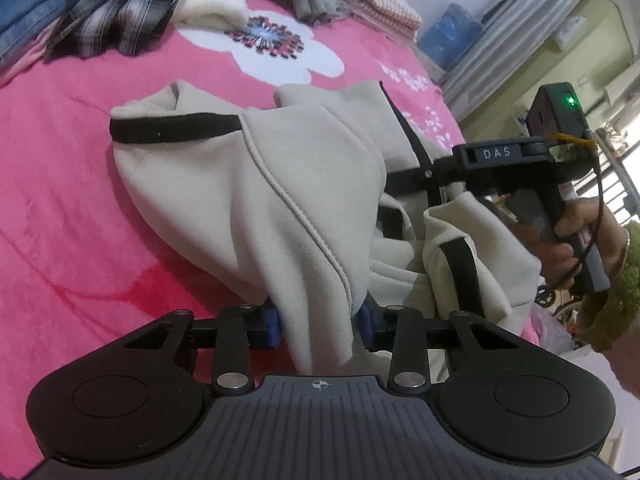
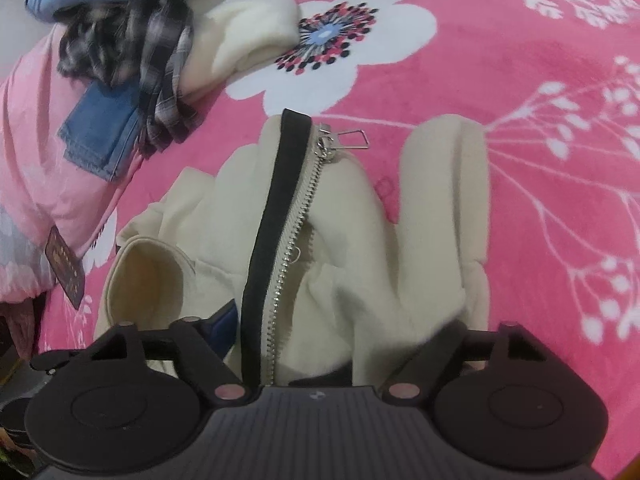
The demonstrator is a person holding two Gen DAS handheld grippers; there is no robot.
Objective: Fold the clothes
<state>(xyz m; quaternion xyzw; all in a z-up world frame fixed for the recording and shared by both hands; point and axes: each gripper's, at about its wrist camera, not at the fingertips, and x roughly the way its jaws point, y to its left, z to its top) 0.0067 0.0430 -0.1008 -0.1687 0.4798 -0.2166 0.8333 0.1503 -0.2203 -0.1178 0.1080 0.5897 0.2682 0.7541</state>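
On the pink floral blanket lay a cream zip-up hoodie with black trim, bunched and partly lifted. From the left wrist view, the left gripper sat at 6 o'clock, its blue pads drawn in on a hanging fold of the hoodie's cream fabric, which passed straight down between them and draped over the gripper body; the jaws pinched that fold. The hood with its black edging spread toward 10 o'clock from the jaws. At 3 o'clock the right gripper's black body reached into the garment, held by a hand in a green knitted cuff; its fingertips were hidden in the cloth.

From the right wrist view, the right gripper was at 6 o'clock with the hoodie heaped over it. The black placket and metal zipper ran from 12 o'clock down between the jaws. One blue pad showed at the left; the other was buried under fabric, so I could not tell how firmly the jaws closed.

Toward 10 o'clock lay a plaid shirt, blue jeans and a white fleece garment, well apart from the hoodie.
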